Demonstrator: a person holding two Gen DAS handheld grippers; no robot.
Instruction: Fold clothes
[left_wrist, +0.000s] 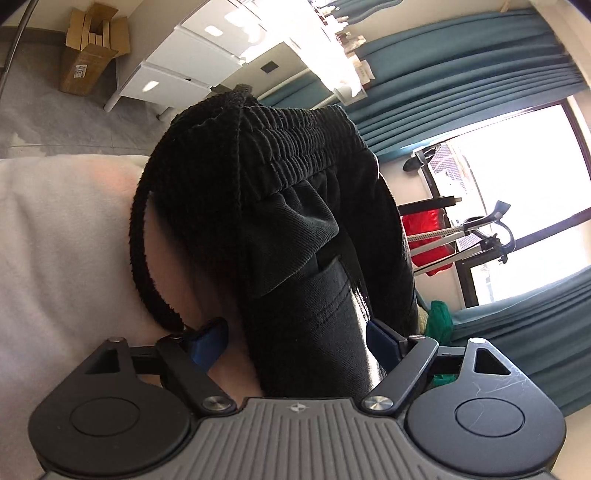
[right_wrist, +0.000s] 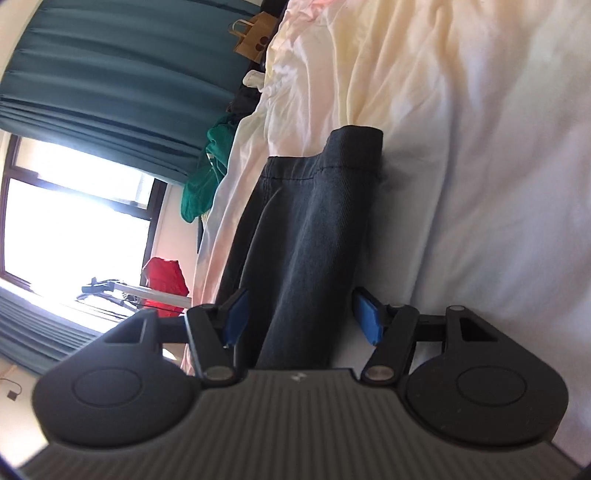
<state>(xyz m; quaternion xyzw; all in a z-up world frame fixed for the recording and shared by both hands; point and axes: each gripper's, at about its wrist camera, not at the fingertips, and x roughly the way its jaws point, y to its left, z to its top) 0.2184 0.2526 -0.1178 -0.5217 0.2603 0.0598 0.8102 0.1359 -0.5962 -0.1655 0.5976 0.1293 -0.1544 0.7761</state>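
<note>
A pair of black shorts (left_wrist: 295, 221) with a ribbed elastic waistband (left_wrist: 280, 147) and a black drawstring (left_wrist: 140, 258) lies on a white bed sheet (left_wrist: 55, 240). My left gripper (left_wrist: 295, 339) is open, its blue pads either side of the waistband end of the fabric. In the right wrist view the dark fabric of the shorts (right_wrist: 306, 229) runs up to its hem. My right gripper (right_wrist: 301, 317) is open, its blue pads (right_wrist: 236, 314) apart on both sides of the fabric.
A white drawer unit (left_wrist: 177, 62) and a cardboard box (left_wrist: 92, 48) stand on the grey floor. Teal curtains (left_wrist: 461, 74), a bright window (right_wrist: 74, 214), a red item (right_wrist: 162, 280), green clothes (right_wrist: 207, 170) and cream bedding (right_wrist: 369, 55) are around.
</note>
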